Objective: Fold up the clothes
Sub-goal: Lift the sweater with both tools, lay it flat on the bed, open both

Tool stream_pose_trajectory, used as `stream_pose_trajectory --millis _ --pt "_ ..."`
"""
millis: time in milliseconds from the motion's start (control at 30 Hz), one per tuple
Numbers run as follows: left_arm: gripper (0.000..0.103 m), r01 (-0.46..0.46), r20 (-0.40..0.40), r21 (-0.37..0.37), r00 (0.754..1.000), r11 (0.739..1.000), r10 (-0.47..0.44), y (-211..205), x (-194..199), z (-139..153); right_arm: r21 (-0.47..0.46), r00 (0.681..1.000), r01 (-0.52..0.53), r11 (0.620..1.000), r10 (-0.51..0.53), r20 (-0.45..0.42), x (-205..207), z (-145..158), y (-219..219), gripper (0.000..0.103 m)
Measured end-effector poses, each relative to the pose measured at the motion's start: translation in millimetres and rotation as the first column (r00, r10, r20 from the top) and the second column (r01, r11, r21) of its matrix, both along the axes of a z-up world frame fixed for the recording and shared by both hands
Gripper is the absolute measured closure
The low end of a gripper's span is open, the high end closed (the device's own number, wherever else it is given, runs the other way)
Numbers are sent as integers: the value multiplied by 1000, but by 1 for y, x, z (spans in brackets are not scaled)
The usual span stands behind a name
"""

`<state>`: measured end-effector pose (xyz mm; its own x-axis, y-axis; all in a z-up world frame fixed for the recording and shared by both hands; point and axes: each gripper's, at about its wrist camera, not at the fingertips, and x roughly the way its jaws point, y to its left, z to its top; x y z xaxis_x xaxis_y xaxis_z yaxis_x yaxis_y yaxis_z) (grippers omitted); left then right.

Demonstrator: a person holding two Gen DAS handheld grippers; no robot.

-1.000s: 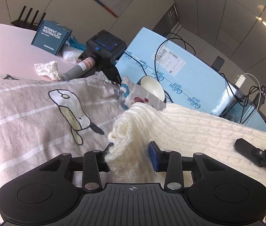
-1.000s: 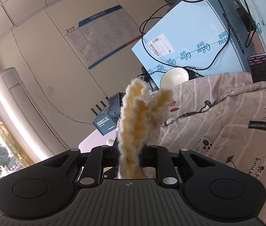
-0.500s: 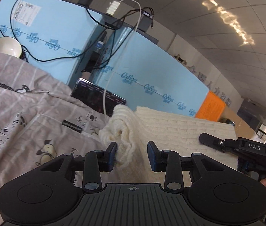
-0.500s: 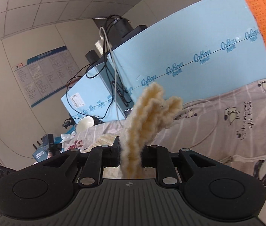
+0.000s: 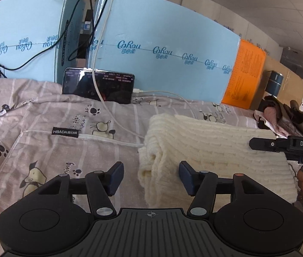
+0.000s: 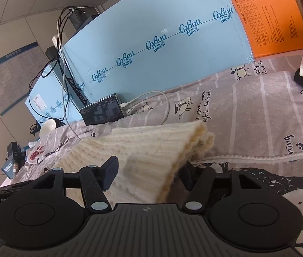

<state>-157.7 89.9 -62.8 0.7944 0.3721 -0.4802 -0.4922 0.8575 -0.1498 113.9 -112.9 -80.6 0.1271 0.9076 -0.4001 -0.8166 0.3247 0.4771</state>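
Observation:
A cream knitted garment lies folded on the grey printed bedsheet. My left gripper is open, its blue pads on either side of the garment's left folded edge. The garment also shows in the right wrist view, with its folded layers at the right end. My right gripper is open, and the garment's right edge lies loose between its fingers. The right gripper also shows in the left wrist view, at the garment's far right end.
A dark phone leans against light blue boxes at the back, with a white cable trailing over the sheet. An orange box and a dark pile of clothes sit at the right. A white bowl stands far left.
Both grippers carried the garment's end over to the right and lowered it onto the sheet. Both have opened and let go; the garment now lies flat and folded.

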Motion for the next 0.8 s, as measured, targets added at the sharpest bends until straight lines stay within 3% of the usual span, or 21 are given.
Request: stream_pose_trajectory --millis 33,133,300,400,467,633,700,800 --pt "28 7 2 31 1000 1000 -7 2 4 6 -7 1000 19 1000 -19 10 0 1 -1 33" --pt "19 61 2 95 998 994 -61 9 20 21 -5 998 67 998 -67 2 7 3 -6 18" --pt "16 167 -40 159 986 973 -162 18 54 29 -11 988 153 988 -153 -10 18 3 -14 18" --pt "17 197 -89 146 979 969 -186 17 66 17 33 988 157 987 -156 -7 18 6 -19 18" --pt "16 191 -123 149 977 970 -173 14 67 4 68 987 150 986 -153 53 10 11 -22 18" --pt "14 152 -90 115 986 982 -142 18 57 -9 130 976 21 991 -48 211 -17 20 -20 16" --pt "14 145 -80 107 987 984 -136 20 53 -12 134 975 19 991 -48 215 -17 21 -19 16" --pt "14 141 -61 89 989 986 -136 22 50 -15 70 981 80 994 -91 174 -5 16 -11 17"
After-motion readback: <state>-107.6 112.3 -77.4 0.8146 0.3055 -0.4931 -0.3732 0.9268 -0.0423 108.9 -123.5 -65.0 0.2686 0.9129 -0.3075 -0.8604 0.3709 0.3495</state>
